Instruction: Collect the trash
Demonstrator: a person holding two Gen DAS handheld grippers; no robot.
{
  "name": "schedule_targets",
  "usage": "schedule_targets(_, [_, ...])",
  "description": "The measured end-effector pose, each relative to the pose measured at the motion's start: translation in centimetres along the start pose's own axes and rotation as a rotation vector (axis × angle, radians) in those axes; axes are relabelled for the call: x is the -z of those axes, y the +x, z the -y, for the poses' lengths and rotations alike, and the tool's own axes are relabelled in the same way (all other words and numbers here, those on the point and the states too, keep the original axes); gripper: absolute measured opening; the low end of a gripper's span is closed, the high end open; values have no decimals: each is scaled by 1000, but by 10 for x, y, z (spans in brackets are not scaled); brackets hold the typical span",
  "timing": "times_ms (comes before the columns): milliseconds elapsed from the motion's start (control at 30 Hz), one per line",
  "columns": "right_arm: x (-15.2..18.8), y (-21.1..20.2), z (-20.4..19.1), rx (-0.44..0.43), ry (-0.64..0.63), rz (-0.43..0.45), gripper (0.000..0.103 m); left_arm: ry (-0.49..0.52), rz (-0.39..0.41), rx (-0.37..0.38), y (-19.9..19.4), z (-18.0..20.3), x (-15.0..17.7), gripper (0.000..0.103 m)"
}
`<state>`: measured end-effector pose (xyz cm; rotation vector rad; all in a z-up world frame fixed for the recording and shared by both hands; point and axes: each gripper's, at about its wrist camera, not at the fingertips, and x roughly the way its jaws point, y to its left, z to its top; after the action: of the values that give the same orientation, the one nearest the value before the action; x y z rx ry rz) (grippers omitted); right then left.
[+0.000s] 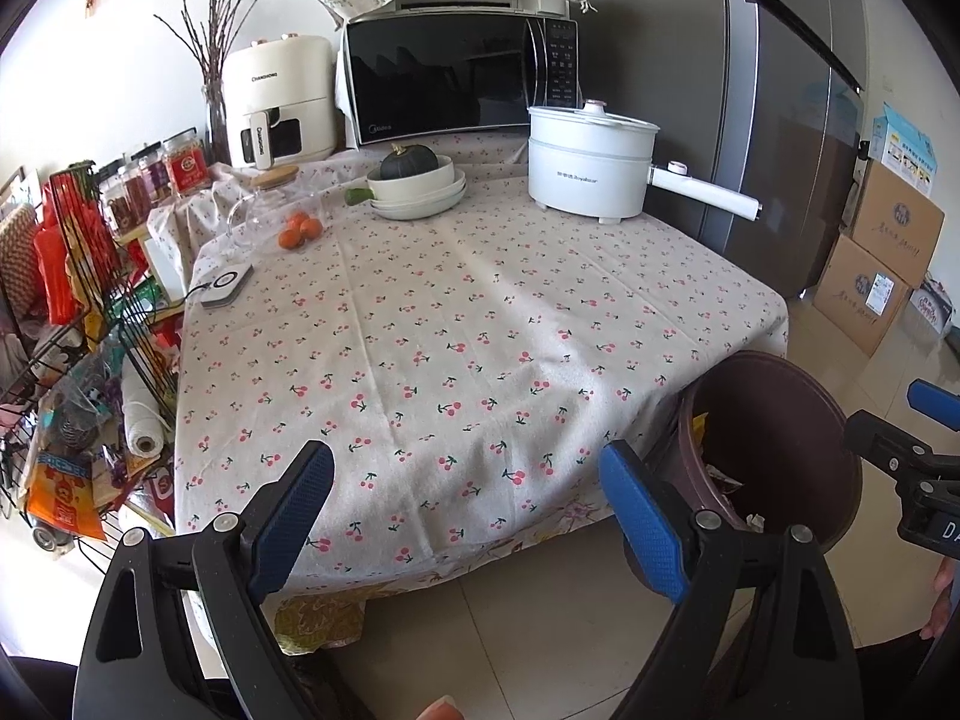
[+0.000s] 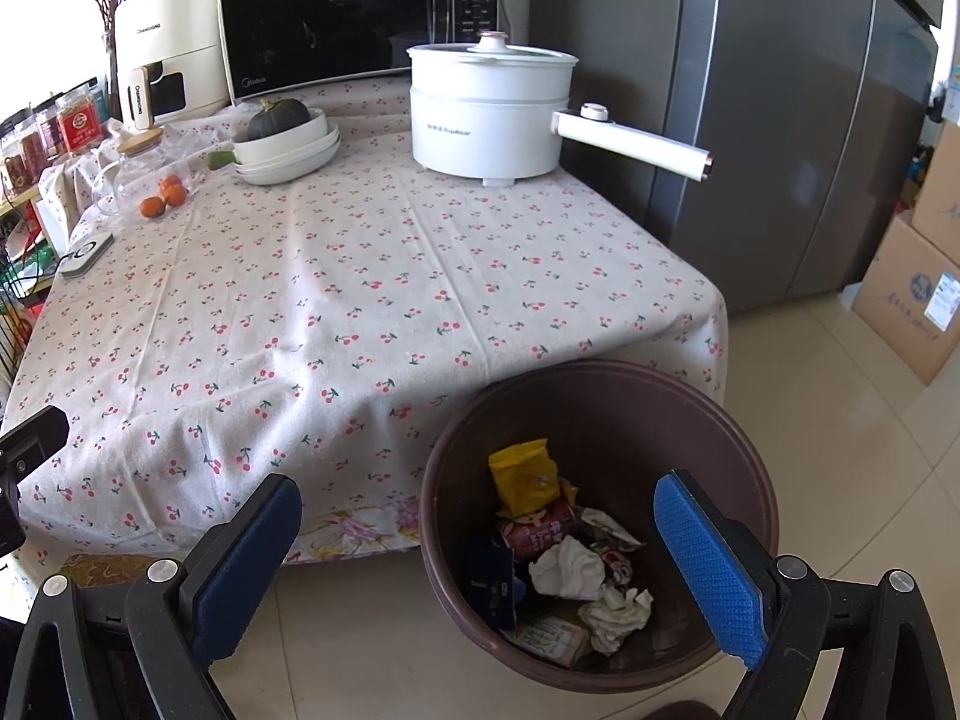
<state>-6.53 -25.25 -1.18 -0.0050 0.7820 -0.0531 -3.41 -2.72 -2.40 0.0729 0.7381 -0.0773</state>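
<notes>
A brown round trash bin (image 2: 606, 396) stands on the floor at the table's near right corner; it also shows in the left wrist view (image 1: 780, 420). Inside lie a yellow wrapper (image 2: 522, 474), a red packet (image 2: 540, 531), crumpled white tissues (image 2: 567, 567) and other scraps. My right gripper (image 2: 480, 558) is open and empty, held above the bin's near left rim. My left gripper (image 1: 468, 516) is open and empty over the table's near edge. The right gripper's blue-tipped finger shows at the right edge of the left wrist view (image 1: 930, 399).
The table wears a cherry-print cloth (image 1: 456, 324). At its back stand a white electric pot (image 1: 585, 162), stacked bowls with a green squash (image 1: 417, 186), a microwave (image 1: 462, 78), an air fryer (image 1: 279, 102), oranges (image 1: 300, 228), a glass jar (image 1: 270, 204). A wire rack (image 1: 78, 360) stands left; a fridge (image 1: 780, 120) and boxes (image 1: 882, 264) right.
</notes>
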Motion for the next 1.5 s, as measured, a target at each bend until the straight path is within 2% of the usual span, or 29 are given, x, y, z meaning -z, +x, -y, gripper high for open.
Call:
schedule_targets(967, [1,3,-1,4,1,-6,98,-1,1,6,-1,1,1,92])
schedule_targets(1500, [0,3,1,12,4,4,98,-4,-27,15,-2,-3,1,92])
